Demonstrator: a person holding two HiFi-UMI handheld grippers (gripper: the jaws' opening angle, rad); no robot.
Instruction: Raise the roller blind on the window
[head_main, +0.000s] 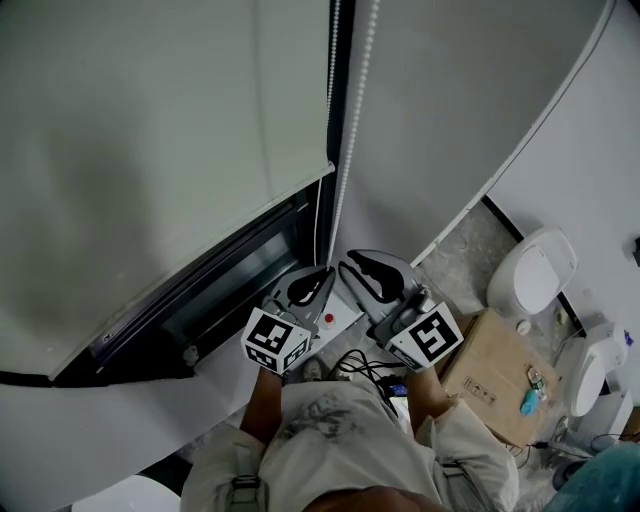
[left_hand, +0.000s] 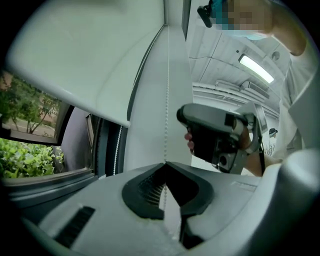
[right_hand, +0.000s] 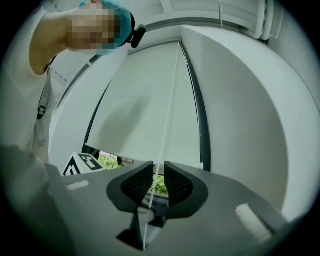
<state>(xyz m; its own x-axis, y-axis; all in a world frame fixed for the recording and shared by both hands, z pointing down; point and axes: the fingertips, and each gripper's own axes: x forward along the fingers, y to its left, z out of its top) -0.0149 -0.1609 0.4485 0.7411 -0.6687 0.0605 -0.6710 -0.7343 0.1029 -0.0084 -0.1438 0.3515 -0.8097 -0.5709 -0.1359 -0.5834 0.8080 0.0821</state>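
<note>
Right of the mostly lowered blind (head_main: 150, 150), the bead chain (left_hand: 167, 100) runs off the top. The left gripper (left_hand: 165, 166) pinches it, and the right gripper (right_hand: 159, 172) has its jaws parted around it. A cardboard box (head_main: 490, 375) sits on the speckled floor (head_main: 460, 240).

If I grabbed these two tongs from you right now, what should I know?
Left tongs: shut on the bead chain.
Right tongs: open, the chain runs between the jaws, ungripped.
Roller blind: covers most of the window; a strip shows below it.
Left to do: most of the raising, likely pulling the chain hand over hand.
</note>
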